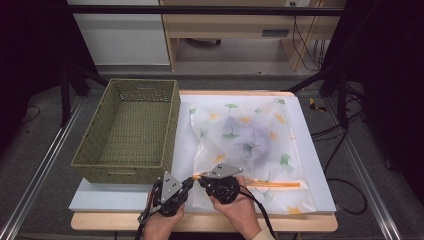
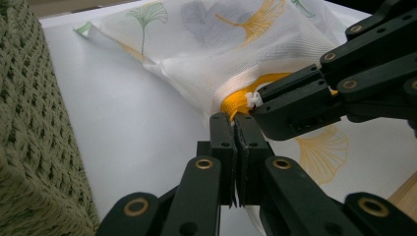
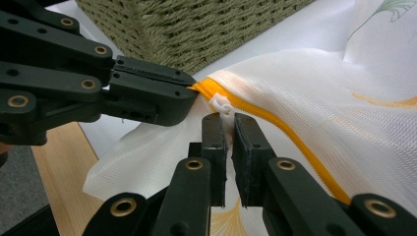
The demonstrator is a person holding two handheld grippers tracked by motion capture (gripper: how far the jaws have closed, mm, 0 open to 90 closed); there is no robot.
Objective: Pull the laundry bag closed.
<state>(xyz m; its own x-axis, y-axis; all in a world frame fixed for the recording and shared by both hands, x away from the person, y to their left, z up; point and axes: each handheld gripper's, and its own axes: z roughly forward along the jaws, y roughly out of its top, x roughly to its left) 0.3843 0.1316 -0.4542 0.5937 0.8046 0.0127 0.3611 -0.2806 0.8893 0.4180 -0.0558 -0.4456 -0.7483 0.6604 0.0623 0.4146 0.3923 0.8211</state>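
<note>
A white mesh bag (image 1: 245,140) printed with ginkgo leaves lies on the white board, with a dark garment showing through it. Its orange zipper (image 1: 275,185) runs along the near edge. My left gripper (image 1: 192,181) is shut on the zipper's left end, the jaws pinching the orange tape (image 2: 231,105). My right gripper (image 1: 202,180) meets it tip to tip. In the right gripper view its jaws (image 3: 226,120) stand nearly together with the small white zipper pull (image 3: 222,104) at their tips. The left gripper view shows that pull (image 2: 252,100) pinched at the right gripper's tips.
A green woven basket (image 1: 172,125) stands with nothing in it left of the bag, close to both grippers. The white board (image 1: 310,165) lies on a wooden table whose front edge (image 1: 300,222) is just behind my hands. Cables trail from both grippers.
</note>
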